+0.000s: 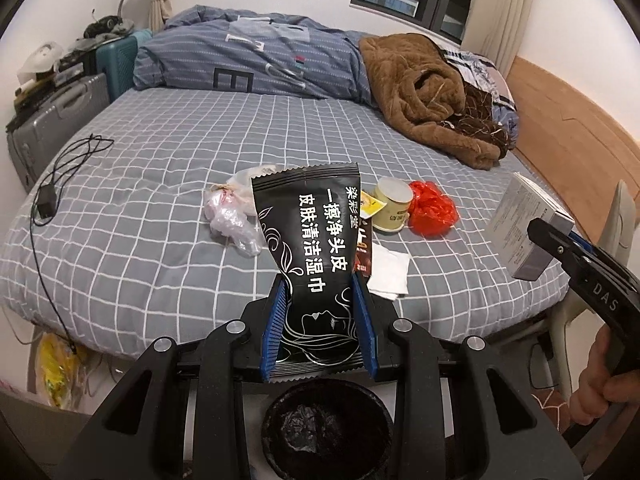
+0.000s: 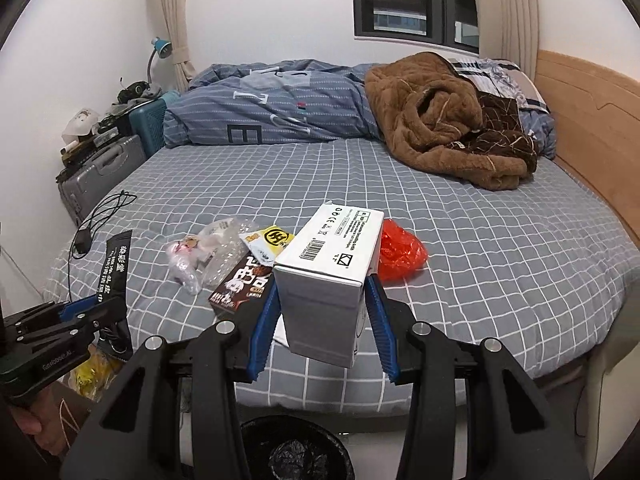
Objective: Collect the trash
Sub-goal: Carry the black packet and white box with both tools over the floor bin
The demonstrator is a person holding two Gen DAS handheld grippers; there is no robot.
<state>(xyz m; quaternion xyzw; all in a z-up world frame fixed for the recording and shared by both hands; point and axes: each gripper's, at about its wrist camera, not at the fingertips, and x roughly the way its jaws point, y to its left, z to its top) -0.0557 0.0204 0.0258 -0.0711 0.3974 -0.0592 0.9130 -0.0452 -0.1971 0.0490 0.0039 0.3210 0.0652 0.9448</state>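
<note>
My left gripper [image 1: 319, 286] is shut on a black wipes packet [image 1: 310, 240] with white Chinese writing, held above a black-lined bin [image 1: 326, 432]. It also shows at the left of the right wrist view [image 2: 114, 276]. My right gripper [image 2: 322, 284] is shut on a white cardboard box [image 2: 332, 264], held over the bed's near edge above the bin [image 2: 294, 450]. On the checked bed lie a clear plastic bag [image 1: 234, 212], a paper cup [image 1: 392, 204], a red plastic bag [image 1: 432, 208], a white tissue [image 1: 390, 274], a brown snack wrapper [image 2: 240, 284] and a yellow packet [image 2: 268, 240].
A black charger cable [image 1: 52, 196] lies at the bed's left. A folded duvet [image 1: 256, 56] and brown blanket [image 1: 432, 96] lie at the far side. Suitcases [image 1: 48, 128] stand left of the bed. A yellow bag [image 1: 56, 368] lies on the floor.
</note>
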